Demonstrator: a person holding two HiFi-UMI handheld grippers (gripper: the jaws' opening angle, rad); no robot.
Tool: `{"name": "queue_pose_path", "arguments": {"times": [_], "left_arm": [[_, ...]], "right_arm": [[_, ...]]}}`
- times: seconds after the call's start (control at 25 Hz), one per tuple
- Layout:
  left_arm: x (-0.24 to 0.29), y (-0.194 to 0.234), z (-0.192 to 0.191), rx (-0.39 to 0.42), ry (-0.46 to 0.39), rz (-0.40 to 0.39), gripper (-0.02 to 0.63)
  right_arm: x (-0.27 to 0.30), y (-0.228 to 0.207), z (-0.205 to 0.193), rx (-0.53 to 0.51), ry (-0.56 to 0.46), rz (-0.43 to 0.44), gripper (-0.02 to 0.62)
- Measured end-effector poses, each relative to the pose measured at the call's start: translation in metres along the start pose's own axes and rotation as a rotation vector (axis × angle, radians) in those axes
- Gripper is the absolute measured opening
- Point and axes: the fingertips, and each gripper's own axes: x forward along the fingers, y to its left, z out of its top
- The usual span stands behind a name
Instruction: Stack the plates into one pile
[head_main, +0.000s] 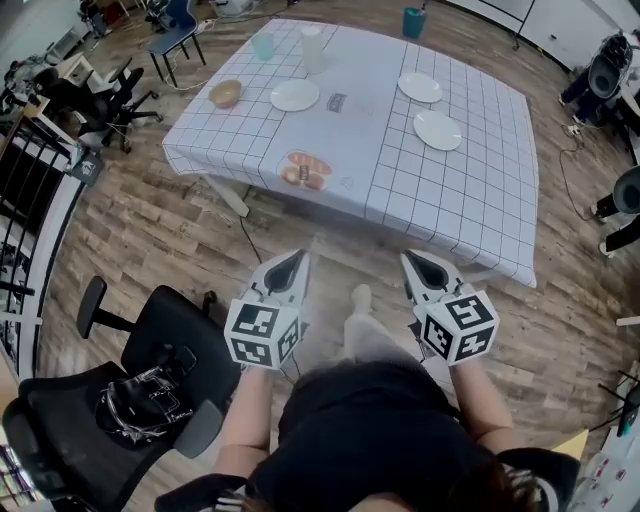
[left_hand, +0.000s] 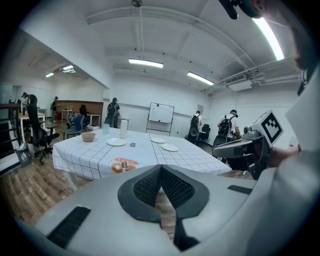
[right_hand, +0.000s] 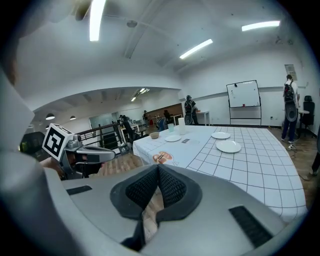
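White plates: three, each lying flat and on its own on the checked tabletop (head_main: 470, 200); none is stacked.
Left plate (head_main: 295, 95): at 10 o'clock from the tabletop's middle in the head view.
Far right plate (head_main: 420, 87): at 2 o'clock from the middle.
Near right plate (head_main: 438, 130): at 3 o'clock from the middle. It sits at 5 o'clock of the Far right plate, near it but not touching.
Left gripper (head_main: 298, 258): over the wooden floor (head_main: 150, 230) at 7 o'clock from the tabletop, short of the near edge and pointing toward it.
Left fingers (left_hand: 145, 187): pressed together, with nothing between them.
Right gripper (head_main: 410, 258): over the floor at 6 o'clock from the tabletop, level with the Left gripper and well apart from the plates.
Right fingers (right_hand: 175, 187): pressed together, also empty.
Tan bowl (head_main: 226, 93): near the Left plate, at its 9 o'clock.
Small dark card (head_main: 337, 101): just beside the Left plate, at its 3 o'clock.
Pale green cup (head_main: 263, 45): at 11 o'clock of the Left plate, by the far edge.
Tall white cup (head_main: 312, 48): at 12 o'clock of the Left plate.
Orange flat item (head_main: 305, 170): at 6 o'clock of the Left plate, by the near edge. I cannot tell whether it is a print or an object.
Black office chair (head_main: 150, 400): on the floor at 8 o'clock of the Left gripper.
Teal bin (head_main: 414, 22): on the floor beyond the far edge.
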Motion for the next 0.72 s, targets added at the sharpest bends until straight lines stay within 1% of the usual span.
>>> {"name": "queue_pose_path", "arguments": {"times": [0.08, 0.24, 0.4, 0.56, 0.72], "left_arm": [[0.013, 0.010, 0.005, 0.006, 0.004, 0.019, 0.026], [0.043, 0.024, 0.017, 0.005, 0.015, 0.026, 0.026], [0.076, 0.043, 0.034, 0.011, 0.012, 0.069, 0.026], [0.109, 0.063, 0.048, 0.001, 0.022, 0.097, 0.026], [0.140, 0.079, 0.060, -0.004, 0.023, 0.112, 0.026]], "right_arm": [[0.019, -0.007, 0.007, -0.007, -0.003, 0.025, 0.014], [0.057, -0.025, 0.021, -0.038, 0.002, 0.076, 0.014], [0.093, -0.044, 0.040, -0.041, 0.005, 0.122, 0.014], [0.125, -0.059, 0.056, -0.063, 0.014, 0.167, 0.040], [0.152, -0.077, 0.066, -0.072, 0.024, 0.187, 0.075]]}}
